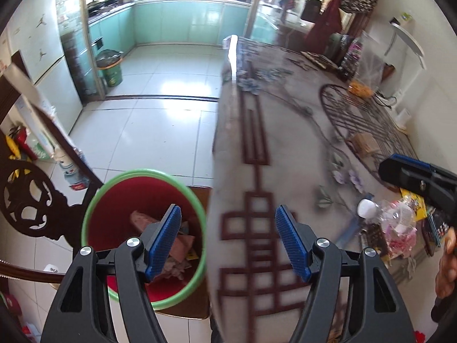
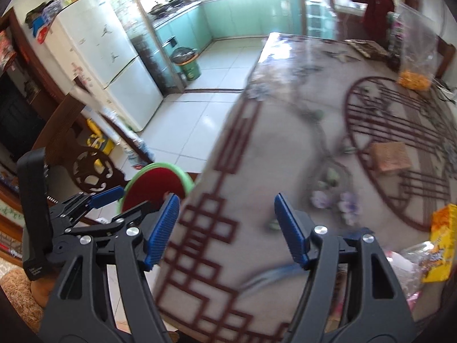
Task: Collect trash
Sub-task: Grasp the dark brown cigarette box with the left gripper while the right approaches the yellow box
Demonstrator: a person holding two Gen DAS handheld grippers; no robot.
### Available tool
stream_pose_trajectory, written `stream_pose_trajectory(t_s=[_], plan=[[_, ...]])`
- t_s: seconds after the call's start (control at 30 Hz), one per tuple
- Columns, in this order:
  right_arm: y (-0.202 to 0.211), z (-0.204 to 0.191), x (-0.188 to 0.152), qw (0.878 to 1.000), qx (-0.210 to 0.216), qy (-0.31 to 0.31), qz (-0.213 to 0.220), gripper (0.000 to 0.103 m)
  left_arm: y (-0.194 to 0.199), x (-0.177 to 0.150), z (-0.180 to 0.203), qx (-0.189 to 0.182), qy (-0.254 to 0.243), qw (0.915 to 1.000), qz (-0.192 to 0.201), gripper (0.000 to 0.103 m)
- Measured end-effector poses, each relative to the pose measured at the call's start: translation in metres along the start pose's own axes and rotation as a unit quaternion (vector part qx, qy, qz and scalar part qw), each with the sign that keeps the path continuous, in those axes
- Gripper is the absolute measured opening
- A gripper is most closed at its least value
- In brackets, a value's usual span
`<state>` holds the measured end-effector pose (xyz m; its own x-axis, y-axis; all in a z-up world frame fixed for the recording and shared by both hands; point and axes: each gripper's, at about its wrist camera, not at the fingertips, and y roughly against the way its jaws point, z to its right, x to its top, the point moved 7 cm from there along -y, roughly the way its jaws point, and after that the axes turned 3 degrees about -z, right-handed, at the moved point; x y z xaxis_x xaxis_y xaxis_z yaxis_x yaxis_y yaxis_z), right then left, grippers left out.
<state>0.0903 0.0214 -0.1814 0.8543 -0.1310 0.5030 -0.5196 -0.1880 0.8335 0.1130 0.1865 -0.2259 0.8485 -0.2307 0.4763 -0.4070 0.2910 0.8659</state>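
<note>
Two handheld claws hang over the edge of a counter (image 1: 285, 148) covered in a grey cloth with a dark red lattice pattern. The left claw (image 1: 228, 243) stands wide with nothing between its blue pads; half of it is over a red bin with a green rim (image 1: 142, 174) that sits on a chair just beside the counter edge. The bin already holds crumpled paper and wrappers (image 1: 182, 245). The right claw (image 2: 227, 228) is also wide and empty, poised over the cloth near the same edge. Trash left to collect lies further along the counter: a heap of clear and pink wrappers (image 1: 397, 228) with a small white cap or ball (image 1: 367, 208) beside it, a yellow snack packet (image 2: 441, 245), and a small brown cardboard box (image 2: 390, 155) near the middle of the cloth. Judging from the empty claws and the filled bin, this is a moment between a drop and the next pickup. The next move calls for reaching one claw across to the wrapper heap and closing on a piece before carrying it back over the bin.
</note>
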Motion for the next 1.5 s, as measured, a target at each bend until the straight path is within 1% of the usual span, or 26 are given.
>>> stream_pose_trajectory(t_s=[0.13, 0.2, 0.23, 0.27, 0.33, 0.43, 0.57, 0.67, 0.73, 0.8, 0.83, 0.87, 0.97, 1.03, 1.07, 1.1, 1.17, 1.2, 1.27, 1.37, 1.5], plan=[[0.018, 0.068, -0.005, 0.999, -0.034, -0.039, 0.012, 0.07, -0.006, -0.011, 0.044, -0.01, -0.017, 0.9998, -0.01, 0.067], [0.024, 0.099, -0.014, 0.997, -0.044, -0.057, 0.007, 0.07, -0.011, -0.019, 0.063, -0.007, -0.014, 0.9996, -0.024, 0.067], [0.03, 0.119, -0.02, 0.996, -0.046, -0.071, 0.004, 0.07, -0.014, -0.023, 0.073, -0.014, -0.011, 0.9994, -0.031, 0.067], [0.034, 0.13, -0.024, 0.996, -0.048, -0.078, 0.004, 0.07, -0.019, -0.027, 0.088, -0.019, -0.012, 0.9991, -0.037, 0.067], [0.042, 0.159, -0.034, 0.994, -0.062, -0.087, -0.001, 0.07, -0.027, -0.033, 0.112, -0.019, -0.019, 0.9985, -0.047, 0.067], [0.054, 0.2, -0.049, 0.992, -0.069, -0.103, -0.008, 0.07, -0.038, -0.043, 0.151, -0.042, -0.019, 0.9971, -0.061, 0.068], [0.065, 0.234, -0.058, 0.991, -0.069, -0.11, -0.006, 0.07, -0.059, -0.061, 0.2, -0.051, -0.03, 0.994, -0.092, 0.069], [0.073, 0.254, -0.065, 0.992, -0.069, -0.11, -0.004, 0.07, -0.069, -0.071, 0.221, -0.046, -0.033, 0.9929, -0.104, 0.069], [0.077, 0.27, -0.069, 0.991, -0.067, -0.119, -0.002, 0.07, -0.081, -0.076, 0.227, -0.03, -0.029, 0.992, -0.119, 0.069], [0.081, 0.283, -0.071, 0.99, -0.067, -0.125, -0.001, 0.07, -0.093, -0.08, 0.229, -0.027, -0.015, 0.9901, -0.137, 0.068], [0.083, 0.289, -0.073, 0.989, -0.068, -0.128, 0.0, 0.07, -0.096, -0.081, 0.23, -0.023, -0.012, 0.99, -0.138, 0.069], [0.084, 0.294, -0.074, 0.989, -0.07, -0.131, 0.0, 0.07, -0.095, -0.08, 0.232, -0.015, -0.017, 0.9914, -0.129, 0.069], [0.086, 0.309, -0.079, 0.987, -0.076, -0.139, -0.002, 0.07, -0.099, -0.081, 0.236, 0.001, -0.027, 0.9914, -0.128, 0.067], [0.087, 0.319, -0.084, 0.986, -0.084, -0.142, -0.006, 0.07, -0.099, -0.08, 0.234, 0.017, -0.026, 0.9919, -0.123, 0.056], [0.087, 0.322, -0.085, 0.986, -0.086, -0.142, -0.007, 0.07, -0.099, -0.078, 0.232, 0.021, -0.024, 0.992, -0.122, 0.053], [0.087, 0.326, -0.088, 0.986, -0.088, -0.143, -0.009, 0.07, -0.098, -0.077, 0.231, 0.023, -0.021, 0.9922, -0.121, 0.047], [0.084, 0.332, -0.092, 0.985, -0.089, -0.148, -0.015, 0.07, -0.097, -0.077, 0.227, 0.015, -0.006, 0.9923, -0.123, 0.046], [0.083, 0.334, -0.093, 0.985, -0.09, -0.149, -0.018, 0.07, -0.096, -0.076, 0.224, 0.018, -0.002, 0.9923, -0.122, 0.046], [0.08, 0.337, -0.095, 0.984, -0.091, -0.15, -0.023, 0.07, -0.089, -0.075, 0.217, 0.031, 0.004, 0.9936, -0.108, 0.046], [0.077, 0.341, -0.096, 0.983, -0.095, -0.153, -0.026, 0.074, -0.078, -0.066, 0.209, 0.043, 0.012, 0.995, -0.09, 0.046], [0.071, 0.343, -0.098, 0.983, -0.102, -0.152, -0.032, 0.074, -0.058, -0.055, 0.205, 0.055, 0.004, 0.9966, -0.062, 0.046]])
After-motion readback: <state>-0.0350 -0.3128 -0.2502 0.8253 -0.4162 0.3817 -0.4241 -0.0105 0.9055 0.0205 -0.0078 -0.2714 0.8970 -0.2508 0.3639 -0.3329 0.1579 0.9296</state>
